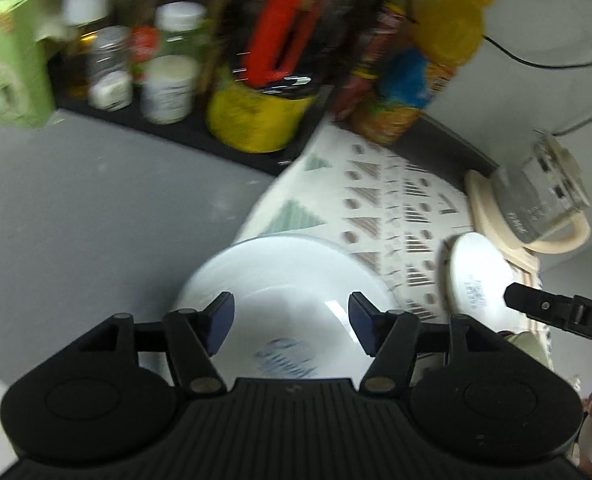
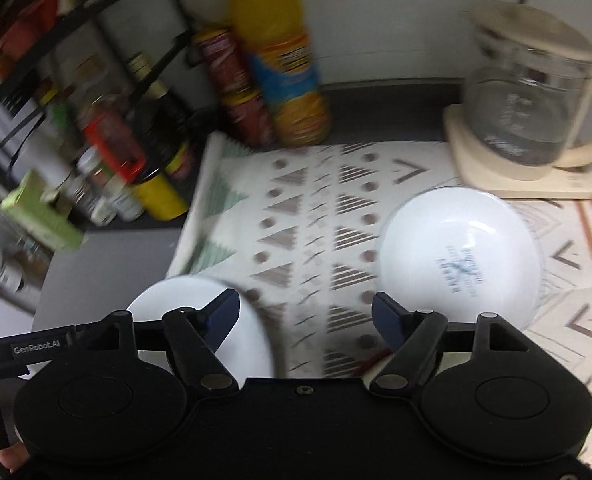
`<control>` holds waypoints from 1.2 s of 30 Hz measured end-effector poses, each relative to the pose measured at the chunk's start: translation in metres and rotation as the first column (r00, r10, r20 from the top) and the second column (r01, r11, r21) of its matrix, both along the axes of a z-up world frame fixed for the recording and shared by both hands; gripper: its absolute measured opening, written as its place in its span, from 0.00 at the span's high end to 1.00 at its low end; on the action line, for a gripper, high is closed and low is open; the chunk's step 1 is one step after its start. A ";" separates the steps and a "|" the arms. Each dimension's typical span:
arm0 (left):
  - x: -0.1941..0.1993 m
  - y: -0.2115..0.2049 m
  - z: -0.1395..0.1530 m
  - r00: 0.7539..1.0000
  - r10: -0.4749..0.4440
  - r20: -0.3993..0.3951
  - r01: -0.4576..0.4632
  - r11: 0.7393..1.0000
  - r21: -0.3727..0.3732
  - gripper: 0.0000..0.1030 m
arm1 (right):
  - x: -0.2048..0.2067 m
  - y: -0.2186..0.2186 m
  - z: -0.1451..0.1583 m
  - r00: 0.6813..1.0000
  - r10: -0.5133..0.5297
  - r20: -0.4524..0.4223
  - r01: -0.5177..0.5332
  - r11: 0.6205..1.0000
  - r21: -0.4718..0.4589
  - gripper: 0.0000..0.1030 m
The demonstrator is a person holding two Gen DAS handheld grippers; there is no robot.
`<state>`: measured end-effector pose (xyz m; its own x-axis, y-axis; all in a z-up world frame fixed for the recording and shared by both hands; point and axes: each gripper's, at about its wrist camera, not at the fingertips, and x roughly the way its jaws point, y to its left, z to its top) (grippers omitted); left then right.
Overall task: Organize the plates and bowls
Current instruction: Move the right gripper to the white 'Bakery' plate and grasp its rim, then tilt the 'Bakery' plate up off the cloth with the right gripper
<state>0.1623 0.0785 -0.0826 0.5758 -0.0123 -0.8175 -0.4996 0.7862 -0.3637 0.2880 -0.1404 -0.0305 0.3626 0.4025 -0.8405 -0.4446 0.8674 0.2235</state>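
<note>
A white plate (image 1: 284, 268) with a blurred blue print lies half on the patterned mat (image 1: 375, 192), half on the grey counter. My left gripper (image 1: 292, 318) hovers just over its near part, open, with nothing between the fingers. A smaller white bowl (image 1: 475, 276) stands to the right on the mat. In the right wrist view this bowl (image 2: 455, 264) shows a blue stamp on its surface. My right gripper (image 2: 305, 316) is open and empty over the mat (image 2: 315, 220), between the bowl and the plate (image 2: 200, 312).
A black shelf (image 1: 200, 128) at the back holds jars, a yellow can (image 1: 256, 116) and a green box (image 1: 12, 60). An orange drink bottle (image 2: 284, 60) and a chip can (image 2: 236, 80) stand behind the mat. A glass kettle (image 2: 531, 92) sits on a cream base at the back right.
</note>
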 end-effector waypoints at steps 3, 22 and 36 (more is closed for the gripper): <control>0.028 -0.012 0.008 0.998 -0.065 0.015 0.065 0.998 -0.008 0.40 | 0.010 -0.018 0.001 0.999 -0.054 0.004 0.054 0.999 -0.001 0.25; 0.174 -0.118 -0.022 0.932 -0.363 0.009 0.363 0.930 -0.050 0.44 | 0.078 -0.146 -0.042 0.918 -0.371 -0.140 0.377 0.926 0.021 0.26; 0.217 -0.136 -0.068 0.917 -0.387 -0.098 0.376 0.920 -0.112 0.81 | 0.106 -0.165 -0.111 0.893 -0.324 -0.313 0.346 0.938 0.018 0.60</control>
